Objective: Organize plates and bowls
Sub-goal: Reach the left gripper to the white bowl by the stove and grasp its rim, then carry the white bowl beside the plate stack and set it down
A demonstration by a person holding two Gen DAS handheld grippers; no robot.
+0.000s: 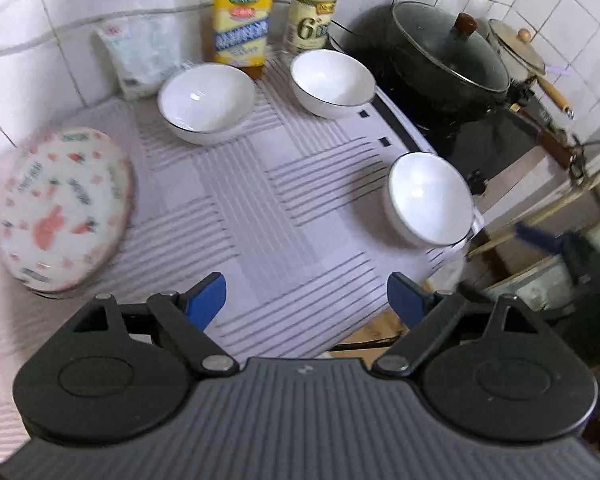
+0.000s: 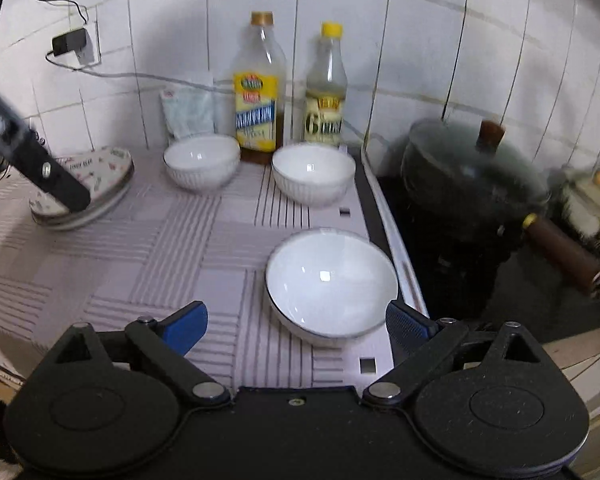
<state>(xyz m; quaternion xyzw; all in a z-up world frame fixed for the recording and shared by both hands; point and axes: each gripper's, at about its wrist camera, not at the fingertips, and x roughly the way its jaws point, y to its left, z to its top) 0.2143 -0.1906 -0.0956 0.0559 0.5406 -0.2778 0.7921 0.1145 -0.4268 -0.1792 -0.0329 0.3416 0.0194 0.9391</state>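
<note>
Three white bowls stand apart on a striped cloth (image 1: 260, 208): one at the back left (image 1: 206, 102), one at the back middle (image 1: 332, 80), one near the right edge (image 1: 430, 200). A stack of patterned plates (image 1: 64, 208) lies at the left. My left gripper (image 1: 306, 298) is open and empty above the cloth's front. In the right wrist view my right gripper (image 2: 296, 324) is open and empty, with the near bowl (image 2: 330, 284) just ahead of its right finger. The other bowls (image 2: 202, 160) (image 2: 314, 172) and the plates (image 2: 100, 176) show further back.
Two bottles (image 2: 260, 92) (image 2: 326, 92) and a white packet (image 2: 188, 112) stand against the tiled wall. A black lidded pot (image 2: 472, 176) sits on a dark cooktop (image 2: 460, 272) to the right. The left gripper's body (image 2: 32, 156) crosses in front of the plates.
</note>
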